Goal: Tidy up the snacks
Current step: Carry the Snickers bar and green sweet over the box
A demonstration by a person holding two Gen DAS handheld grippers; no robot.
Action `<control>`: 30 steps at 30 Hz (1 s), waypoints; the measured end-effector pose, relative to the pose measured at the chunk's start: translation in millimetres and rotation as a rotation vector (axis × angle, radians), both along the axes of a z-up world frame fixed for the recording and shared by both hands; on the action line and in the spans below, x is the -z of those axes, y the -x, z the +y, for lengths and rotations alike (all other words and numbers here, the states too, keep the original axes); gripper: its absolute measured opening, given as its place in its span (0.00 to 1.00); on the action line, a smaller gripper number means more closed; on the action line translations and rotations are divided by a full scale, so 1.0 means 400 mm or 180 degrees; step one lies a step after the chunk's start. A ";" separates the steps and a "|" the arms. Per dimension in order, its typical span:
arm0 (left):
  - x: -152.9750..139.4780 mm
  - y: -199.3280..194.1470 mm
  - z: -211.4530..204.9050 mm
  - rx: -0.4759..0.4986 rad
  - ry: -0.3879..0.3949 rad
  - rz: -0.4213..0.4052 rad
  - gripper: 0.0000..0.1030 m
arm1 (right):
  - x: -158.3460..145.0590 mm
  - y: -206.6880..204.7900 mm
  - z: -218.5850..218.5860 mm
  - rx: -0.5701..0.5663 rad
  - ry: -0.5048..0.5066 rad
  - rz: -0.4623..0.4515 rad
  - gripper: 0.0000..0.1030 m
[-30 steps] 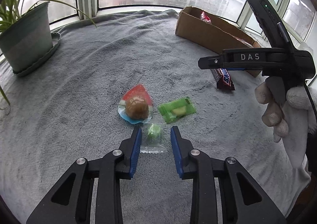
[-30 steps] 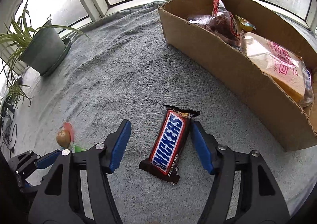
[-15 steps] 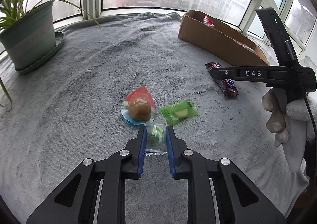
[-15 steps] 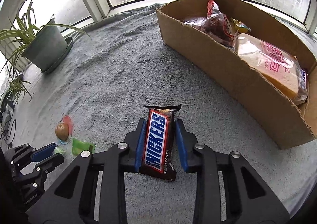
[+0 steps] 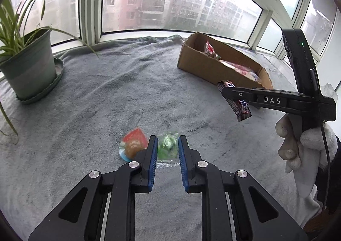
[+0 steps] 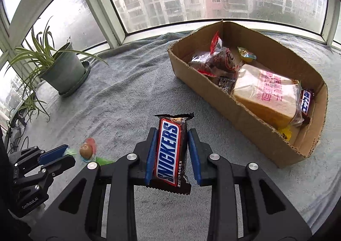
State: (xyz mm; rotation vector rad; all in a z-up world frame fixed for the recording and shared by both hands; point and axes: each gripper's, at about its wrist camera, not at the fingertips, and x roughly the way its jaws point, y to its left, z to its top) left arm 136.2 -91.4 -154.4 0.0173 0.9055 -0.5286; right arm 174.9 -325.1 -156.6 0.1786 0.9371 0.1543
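Observation:
My left gripper [image 5: 166,145] is shut on a small clear packet with a green sweet [image 5: 168,147] and holds it above the grey blanket. A red-and-blue wrapped round snack [image 5: 133,146] lies just left of it. My right gripper [image 6: 171,142] is shut on a Snickers bar [image 6: 170,151], lifted off the blanket; the bar also shows in the left wrist view [image 5: 236,102]. The cardboard box [image 6: 234,104] with bread and other snacks stands ahead and right of the right gripper. A flat green packet [image 6: 102,160] lies by the round snack [image 6: 86,150].
A potted plant [image 5: 29,66] in a green pot stands at the far left on the blanket [image 5: 119,96]. Windows run along the back. A gloved hand [image 5: 298,145] holds the right gripper at the right.
Both grippers have risen from the blanket with their snacks: the left with the green sweet packet, the right with the Snickers bar. Both closed on them within the last second.

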 end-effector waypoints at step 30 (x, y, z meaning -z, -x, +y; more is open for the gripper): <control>-0.116 -0.228 -0.332 0.0491 0.0225 -0.0350 0.17 | -0.079 -0.062 -0.300 0.0563 0.0261 -0.0364 0.29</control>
